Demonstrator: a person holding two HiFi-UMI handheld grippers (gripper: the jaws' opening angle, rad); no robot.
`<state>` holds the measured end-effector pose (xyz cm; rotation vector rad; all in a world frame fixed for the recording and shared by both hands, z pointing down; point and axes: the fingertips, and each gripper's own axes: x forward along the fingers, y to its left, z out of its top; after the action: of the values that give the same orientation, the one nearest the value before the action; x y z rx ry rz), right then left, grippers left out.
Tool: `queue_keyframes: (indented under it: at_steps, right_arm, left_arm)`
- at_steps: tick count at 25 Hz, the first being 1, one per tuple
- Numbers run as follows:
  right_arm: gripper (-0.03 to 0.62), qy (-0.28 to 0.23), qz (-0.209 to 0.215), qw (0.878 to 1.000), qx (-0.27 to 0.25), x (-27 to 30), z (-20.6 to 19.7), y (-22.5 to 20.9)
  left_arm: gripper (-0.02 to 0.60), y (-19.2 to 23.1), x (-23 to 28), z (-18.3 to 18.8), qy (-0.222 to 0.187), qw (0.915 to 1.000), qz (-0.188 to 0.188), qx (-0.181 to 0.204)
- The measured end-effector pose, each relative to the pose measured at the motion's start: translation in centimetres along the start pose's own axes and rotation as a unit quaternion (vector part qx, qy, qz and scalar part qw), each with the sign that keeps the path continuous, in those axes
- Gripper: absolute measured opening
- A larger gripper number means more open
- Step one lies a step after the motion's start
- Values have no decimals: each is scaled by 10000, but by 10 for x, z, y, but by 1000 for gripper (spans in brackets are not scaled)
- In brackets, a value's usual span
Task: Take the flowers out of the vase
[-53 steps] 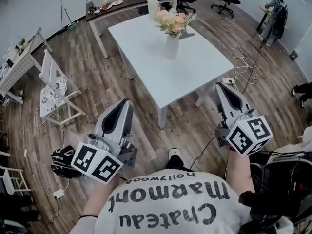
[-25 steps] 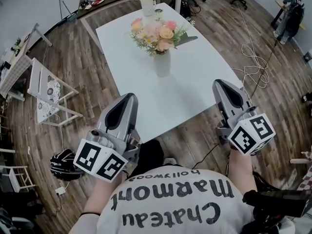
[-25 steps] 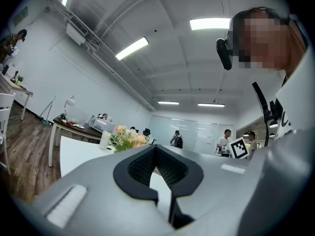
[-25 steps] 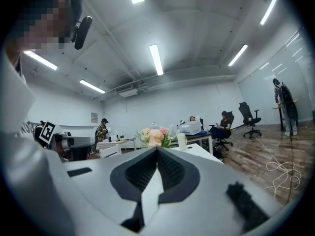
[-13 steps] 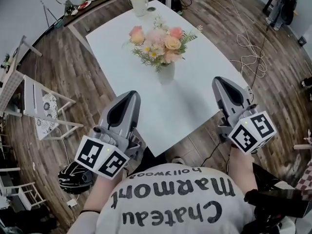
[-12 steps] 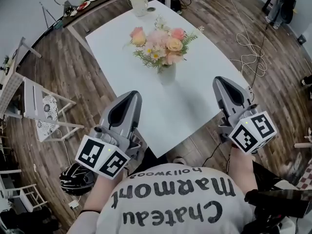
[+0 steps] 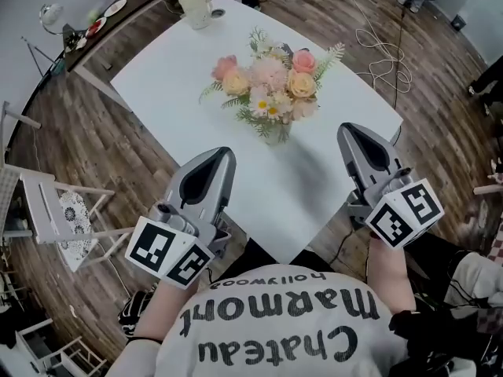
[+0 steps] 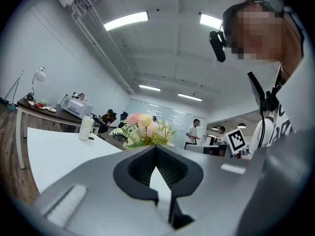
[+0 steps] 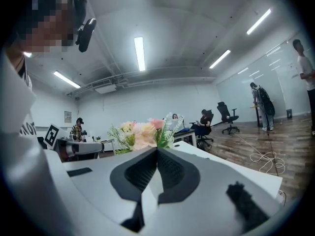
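The flowers lie ahead of the left gripper and right gripper, which hover nearest at the white table's near edge, jaws together on nothing, while the pink and peach bunch fills the pale vase mid-table, and a jug stands at the far corner.

A white worktop stands on a wood-plank floor. To its left is a white chair, and at far left a dark desk. White cable coils at far right. Strip lights cross the ceiling.
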<state>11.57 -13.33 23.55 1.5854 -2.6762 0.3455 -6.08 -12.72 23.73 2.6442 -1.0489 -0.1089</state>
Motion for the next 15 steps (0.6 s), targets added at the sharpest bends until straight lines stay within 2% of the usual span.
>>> queue_keyframes:
  at_steps: [7,11,15]
  right_arm:
    - [15,70,-241,9996,104,27,-24,13]
    - [15,220,-355,9991,-18,37,-35,13]
    - [15,354,-208,9991,-44,49,-42,12]
  left_arm:
    - [6,19,21,-30,311,9978,-461,354]
    - [6,29,32,-49,341,9980,-424,333]
    - [6,37,41,-60,270,9988,-296,271]
